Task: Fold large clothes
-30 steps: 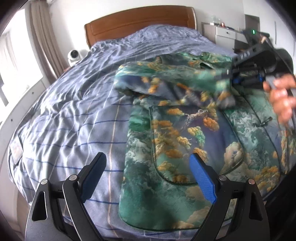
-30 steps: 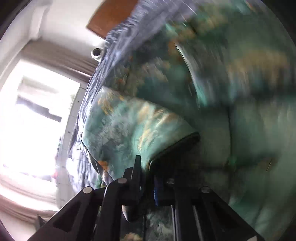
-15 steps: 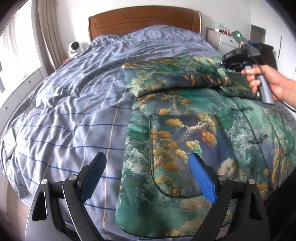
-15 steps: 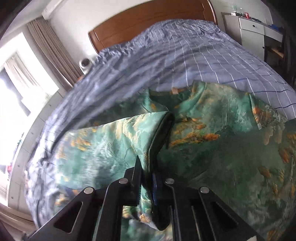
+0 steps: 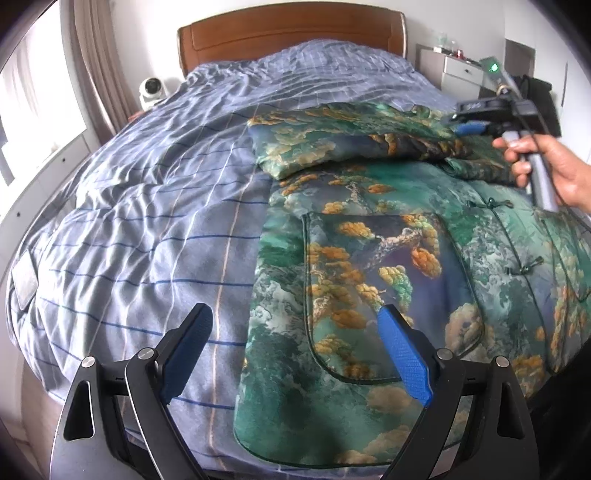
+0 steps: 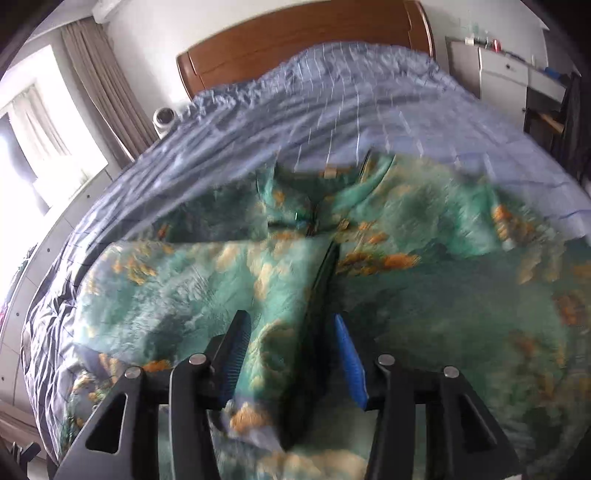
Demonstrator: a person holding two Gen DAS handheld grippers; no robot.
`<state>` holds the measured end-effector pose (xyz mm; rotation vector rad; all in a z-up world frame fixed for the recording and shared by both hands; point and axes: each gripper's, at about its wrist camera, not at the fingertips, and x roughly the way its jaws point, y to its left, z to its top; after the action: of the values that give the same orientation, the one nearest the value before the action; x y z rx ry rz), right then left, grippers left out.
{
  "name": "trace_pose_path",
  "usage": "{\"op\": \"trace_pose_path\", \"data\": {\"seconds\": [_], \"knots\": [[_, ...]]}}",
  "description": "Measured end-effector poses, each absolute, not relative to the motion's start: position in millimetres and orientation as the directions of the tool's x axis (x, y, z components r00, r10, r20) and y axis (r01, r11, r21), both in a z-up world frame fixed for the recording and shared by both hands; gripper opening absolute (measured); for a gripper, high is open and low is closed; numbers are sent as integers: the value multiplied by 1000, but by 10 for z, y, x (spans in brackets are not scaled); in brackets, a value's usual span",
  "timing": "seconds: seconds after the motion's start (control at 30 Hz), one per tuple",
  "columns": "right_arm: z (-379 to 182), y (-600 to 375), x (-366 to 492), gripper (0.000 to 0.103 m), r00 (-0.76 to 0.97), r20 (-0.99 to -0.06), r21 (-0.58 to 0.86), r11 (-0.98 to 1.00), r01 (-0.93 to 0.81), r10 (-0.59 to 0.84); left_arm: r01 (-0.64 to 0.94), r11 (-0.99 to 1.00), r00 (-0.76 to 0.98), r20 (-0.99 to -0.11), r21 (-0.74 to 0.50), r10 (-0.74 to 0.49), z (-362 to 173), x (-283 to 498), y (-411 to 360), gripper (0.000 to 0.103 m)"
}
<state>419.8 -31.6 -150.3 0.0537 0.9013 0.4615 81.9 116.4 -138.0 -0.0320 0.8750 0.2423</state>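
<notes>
Starting at the left of my left wrist view, I see the curtain [image 5: 99,66] by the window and a small white camera [image 5: 151,90] beside the wooden headboard [image 5: 291,33], at the bed's far left corner. The blue striped duvet [image 5: 140,206] covers the left half of the bed. My left gripper [image 5: 295,350] hovers above the bed's near edge with its 2 blue-padded fingers [image 5: 404,360] spread wide, holding nothing, the left pad over bare duvet and the right pad over the garment. The green and orange printed jacket [image 5: 388,266] lies flat on the right half of the bed, its hem at the near edge and its collar toward the headboard, a large patch pocket [image 5: 373,295] facing up. 1 sleeve [image 5: 332,144] is folded across the chest, running from the jacket's left side toward the right. Farther right, my right hand [image 5: 554,170] holds the right gripper [image 5: 469,127] at the end of that sleeve. In the blurred right wrist view, the right gripper [image 6: 291,354] has its fingers parted, with the sleeve's dark-edged cuff [image 6: 317,314] lying between them; I cannot tell whether the pads touch the cloth. A white cabinet [image 5: 458,72] stands past the bed's far right corner.
</notes>
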Motion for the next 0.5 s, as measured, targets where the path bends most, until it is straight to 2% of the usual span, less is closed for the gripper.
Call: {"op": "trace_pose_path", "data": {"seconds": [0.1,0.23,0.37,0.4,0.43,0.5], "knots": [[-1245,-353,4029,48,595,-705,155,903,-401,385,-218,973,615,-765,70,193,-1368,840,1149,92],[-1107,-161,3807,48,571,-681,141,847,-513,459,-212,975,613,-769,60,180,-1322,913,1147,92],[-1319,102,3699,46,501,-723,126,804,-581,476,-185,979,603,-776,88,184,-1222,1041,1141,93],[-1466,146,3737,45,471,-756,124,807,-578,454,-176,979,593,-783,100,187,-1199,1101,1147,93],[-1643,165,3795,38,440,-796,117,819,-562,416,-169,980,584,-790,108,188,-1186,1156,1153,93],[-1822,131,3840,36,417,-813,135,829,-543,406,-158,981,567,-802,116,186,-1150,1304,1175,93]]}}
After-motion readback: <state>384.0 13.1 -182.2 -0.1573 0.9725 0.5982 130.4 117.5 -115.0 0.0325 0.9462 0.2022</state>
